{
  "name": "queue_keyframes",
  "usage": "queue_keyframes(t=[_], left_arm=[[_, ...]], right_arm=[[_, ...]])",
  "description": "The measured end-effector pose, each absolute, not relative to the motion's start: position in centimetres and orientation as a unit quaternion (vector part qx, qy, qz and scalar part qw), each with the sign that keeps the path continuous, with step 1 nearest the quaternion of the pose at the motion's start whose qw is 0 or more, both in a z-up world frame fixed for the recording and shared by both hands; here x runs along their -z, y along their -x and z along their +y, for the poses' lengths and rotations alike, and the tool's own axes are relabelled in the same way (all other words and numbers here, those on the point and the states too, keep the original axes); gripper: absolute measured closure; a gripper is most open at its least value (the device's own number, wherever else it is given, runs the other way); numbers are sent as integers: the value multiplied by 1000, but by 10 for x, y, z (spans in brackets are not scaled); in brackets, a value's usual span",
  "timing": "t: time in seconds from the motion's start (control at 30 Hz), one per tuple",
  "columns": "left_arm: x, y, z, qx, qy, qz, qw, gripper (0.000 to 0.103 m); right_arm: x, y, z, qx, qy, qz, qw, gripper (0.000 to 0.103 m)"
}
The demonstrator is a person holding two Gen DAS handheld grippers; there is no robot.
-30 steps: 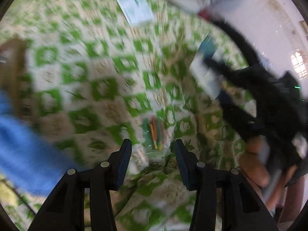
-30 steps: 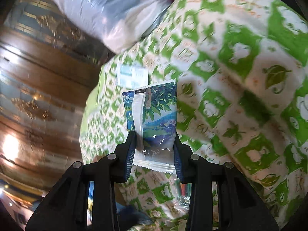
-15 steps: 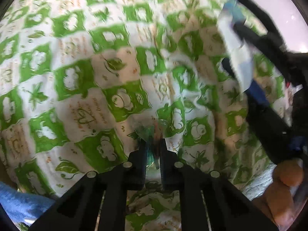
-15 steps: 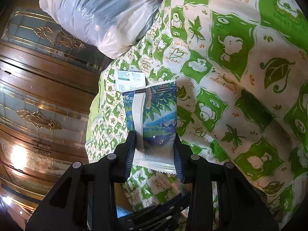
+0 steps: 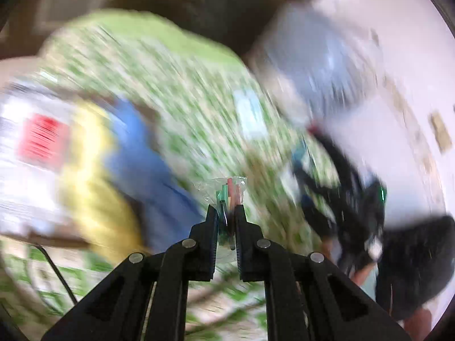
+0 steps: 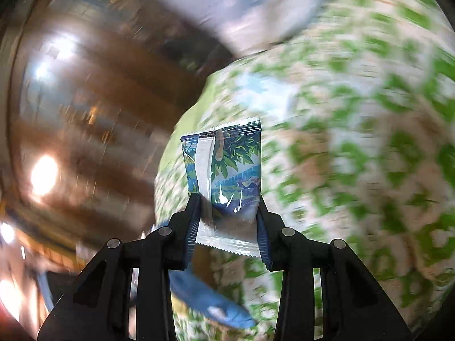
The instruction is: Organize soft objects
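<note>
Your left gripper (image 5: 226, 213) pinches a small clear bag of sticks (image 5: 229, 196) between its jaws. Your right gripper (image 6: 227, 216) squeezes a snack packet (image 6: 224, 176). Both are picked up; neither is put away yet.

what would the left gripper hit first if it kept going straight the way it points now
Probably the green-patterned bedspread ahead. The left gripper, shut on a clear packet of coloured sticks, aims there, though blur leaves depth uncertain.
</note>
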State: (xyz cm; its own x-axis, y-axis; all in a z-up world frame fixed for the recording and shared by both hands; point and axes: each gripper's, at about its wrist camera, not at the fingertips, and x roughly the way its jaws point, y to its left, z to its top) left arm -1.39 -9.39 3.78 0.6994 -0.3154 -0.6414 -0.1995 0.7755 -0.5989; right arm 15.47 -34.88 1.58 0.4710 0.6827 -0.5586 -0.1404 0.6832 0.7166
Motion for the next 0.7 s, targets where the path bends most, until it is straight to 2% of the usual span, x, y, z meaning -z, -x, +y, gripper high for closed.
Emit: queue_keyframes(t=[0.1, 0.3, 0.53, 0.7], left_arm=[[-50, 36, -46, -15, 354, 341, 871, 94], [-24, 69, 27, -63, 406, 316, 855, 94], [-14, 63, 51, -77, 396, 322, 856, 94], [2, 51, 52, -66, 398, 335, 852, 94]], right_arm=[[-29, -142, -308, -314, -256, 452, 795, 67], [-41, -118, -219, -385, -179, 477, 769, 67], [-26, -113, -98, -412, -95, 512, 748, 67], [2, -101, -68, -403, -42, 520, 752, 67]])
